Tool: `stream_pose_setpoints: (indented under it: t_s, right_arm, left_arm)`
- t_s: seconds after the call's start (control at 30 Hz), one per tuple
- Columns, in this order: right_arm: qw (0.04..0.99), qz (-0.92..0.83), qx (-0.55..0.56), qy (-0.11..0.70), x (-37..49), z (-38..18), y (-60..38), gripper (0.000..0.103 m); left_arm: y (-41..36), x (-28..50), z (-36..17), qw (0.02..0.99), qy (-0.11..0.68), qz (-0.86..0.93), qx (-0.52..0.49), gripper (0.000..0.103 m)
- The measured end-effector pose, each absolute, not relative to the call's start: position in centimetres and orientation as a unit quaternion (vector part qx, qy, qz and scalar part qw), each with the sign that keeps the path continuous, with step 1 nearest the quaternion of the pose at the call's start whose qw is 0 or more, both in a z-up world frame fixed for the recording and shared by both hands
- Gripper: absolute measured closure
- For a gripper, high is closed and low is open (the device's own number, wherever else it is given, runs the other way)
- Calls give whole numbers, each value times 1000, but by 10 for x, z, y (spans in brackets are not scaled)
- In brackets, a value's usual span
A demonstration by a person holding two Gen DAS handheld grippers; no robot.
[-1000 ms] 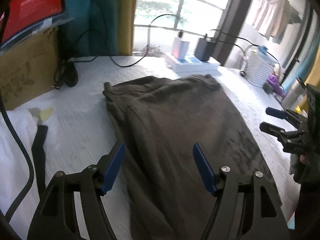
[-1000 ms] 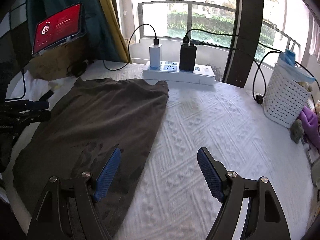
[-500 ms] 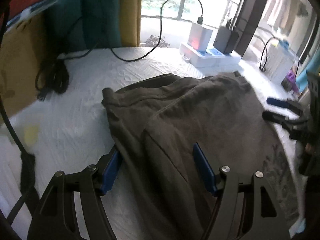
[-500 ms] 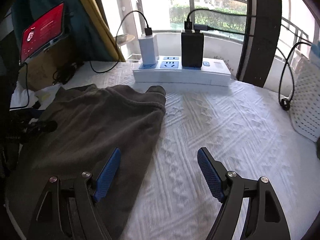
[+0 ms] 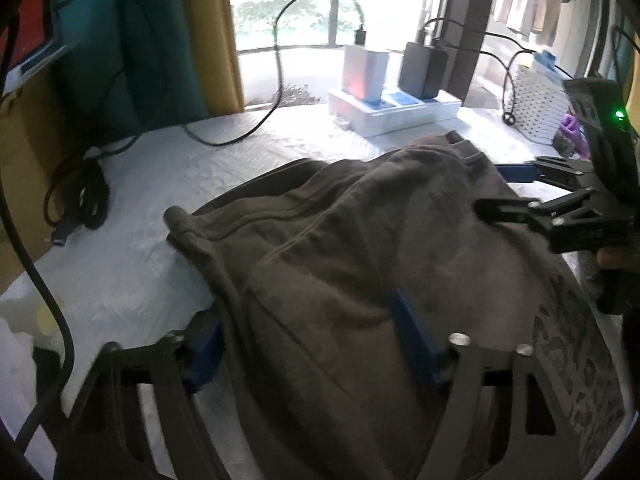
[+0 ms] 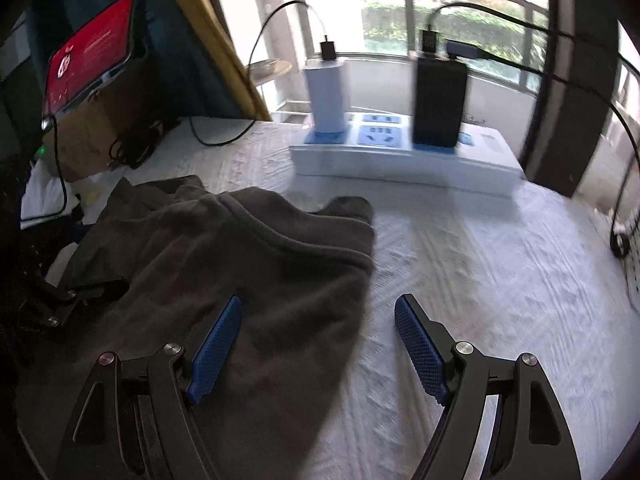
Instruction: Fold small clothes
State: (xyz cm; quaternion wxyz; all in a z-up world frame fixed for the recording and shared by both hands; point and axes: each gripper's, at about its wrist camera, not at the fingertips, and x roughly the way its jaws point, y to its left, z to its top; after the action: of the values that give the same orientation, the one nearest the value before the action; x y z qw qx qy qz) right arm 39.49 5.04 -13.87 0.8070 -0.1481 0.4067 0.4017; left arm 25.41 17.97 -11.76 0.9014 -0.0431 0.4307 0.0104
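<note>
**Both grippers at the near end of the brown garment**

1. Your left gripper (image 5: pixel 308 344) sits on the near left edge of the brown garment (image 5: pixel 360 260). Its jaws are closing, with a raised fold of cloth between the blue pads; the left pad is half hidden under the garment's edge, so you cannot confirm that the pads press on it.
2. Your right gripper (image 6: pixel 318 344) stands with jaws wide. The left pad rests over the garment's right edge and the right pad over the bare white bedspread (image 6: pixel 500 280). Nothing is gripped.
3. The garment lies flat on the bedspread, its hem bunched at the far side. A printed pattern shows at its near right corner in the left wrist view.
4. Left of the garment, note a coiled black cable (image 5: pixel 80 196) and a cardboard box (image 6: pixel 92 128) carrying a red-screened tablet (image 6: pixel 92 56).
5. Beyond the garment, a white power strip (image 6: pixel 404 156) holds a white charger (image 6: pixel 326 92) and a black charger (image 6: pixel 438 100), their cables trailing across the bedspread.
6. Right of the garment stands a white basket (image 5: pixel 536 108).
</note>
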Motion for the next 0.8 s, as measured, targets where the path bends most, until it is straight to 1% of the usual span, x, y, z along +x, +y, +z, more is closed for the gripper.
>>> stream_pose_setpoints:
  t_s: [0.03,0.07,0.1,0.13,0.2,0.23,0.27,0.3,0.37,0.57,0.8]
  right_arm:
    - [805,405,-153,406,393,-139,54,24]
    - [804,408,-155,404,392,-139,57,29]
    - [803,411,-156,402,391,-138,60,32]
    - [802,414,-156,401,389,-138,63,39]
    - [800,420,-161,397,386,-138,67,46]
    - [795,429,-161,396,385,-137,68,55]
    - [792,436,-159,396,384,-137,68,64]
    - [789,441,-155,398,383,-137,69,67]
    - [783,452,-153,399,377,-137,70,85]
    - [788,455,-152,386,362,-125,69,90]
    - [802,449,-140,369,342,-100,48,90]
  left_arm:
    - [176,255,-117,902,430,5,-42,38]
    - [173,257,-117,903,429,2,-38,42]
    - [170,258,-117,903,428,-5,-35,51]
    - [167,258,-116,904,427,-10,-35,54]
    - [164,259,-116,904,425,-25,-38,74]
    - [162,259,-115,904,424,-31,-41,78]
    - [160,259,-115,904,424,-36,-43,81]
    - [157,259,-115,905,423,-34,-39,83]
    - [153,258,-113,906,420,-34,-28,84]
    - [144,249,-101,910,412,-41,-26,85]
    - [128,229,-72,924,380,-48,-16,85]
